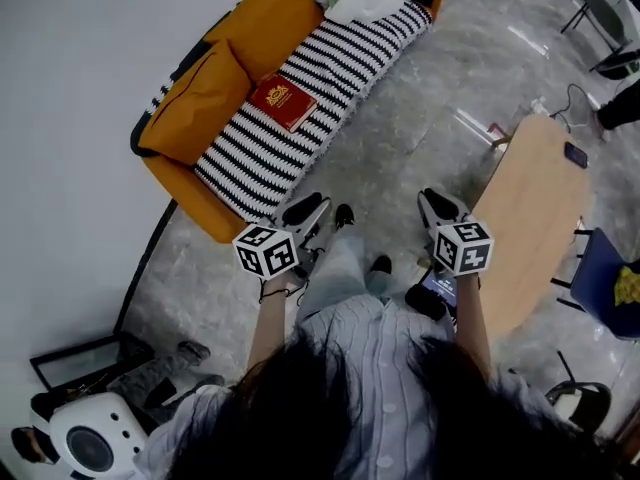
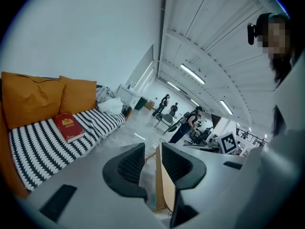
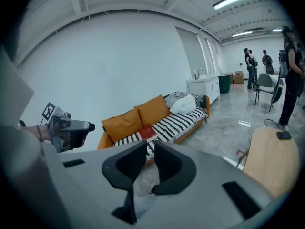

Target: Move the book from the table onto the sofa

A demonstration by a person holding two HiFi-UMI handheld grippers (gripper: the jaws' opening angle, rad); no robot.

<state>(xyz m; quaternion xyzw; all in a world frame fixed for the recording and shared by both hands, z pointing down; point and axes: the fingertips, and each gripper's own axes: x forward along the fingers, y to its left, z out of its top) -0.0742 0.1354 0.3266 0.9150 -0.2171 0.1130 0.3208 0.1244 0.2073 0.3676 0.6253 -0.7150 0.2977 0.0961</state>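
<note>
Book (image 1: pixel 283 102) lies flat on the sofa (image 1: pixel 200 203) seat, long axis ten to four o'clock. It is at twelve o'clock from the nearer left tool (image 1: pixel 305 211) and ten o'clock from the right tool (image 1: pixel 440 208). Left jaws slightly apart, right jaws closed; both empty.

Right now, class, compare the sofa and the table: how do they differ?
The sofa is orange under a black-and-white striped cover; the table is pale wood. The sofa carries the red book; the table carries a small dark phone. The sofa stands against the white wall, the table out in the room. Both rest on the grey floor.
</note>
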